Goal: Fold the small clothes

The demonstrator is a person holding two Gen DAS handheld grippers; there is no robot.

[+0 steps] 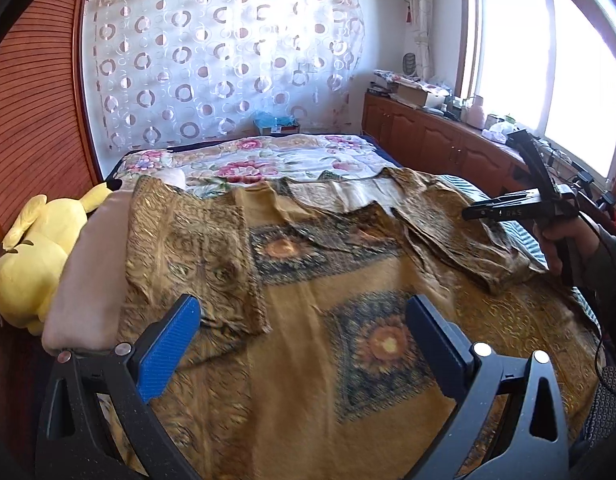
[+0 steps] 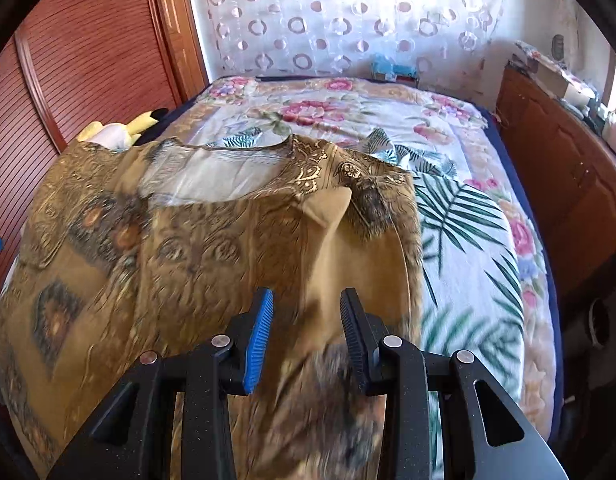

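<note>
A golden-brown patterned garment lies spread on the bed, its sheer neckline at the far end. The left sleeve and the right sleeve are both folded inward onto the body. My left gripper hovers over the lower middle of the garment, jaws wide open and empty. A hand holds my right gripper above the folded right sleeve. In the right wrist view the right gripper stands partly open over the garment's right edge, with a gap between the pads and no cloth pinched.
A floral bedspread covers the bed beyond the garment. A yellow plush toy lies at the bed's left edge by a slatted wooden door. A cluttered wooden cabinet runs along the right.
</note>
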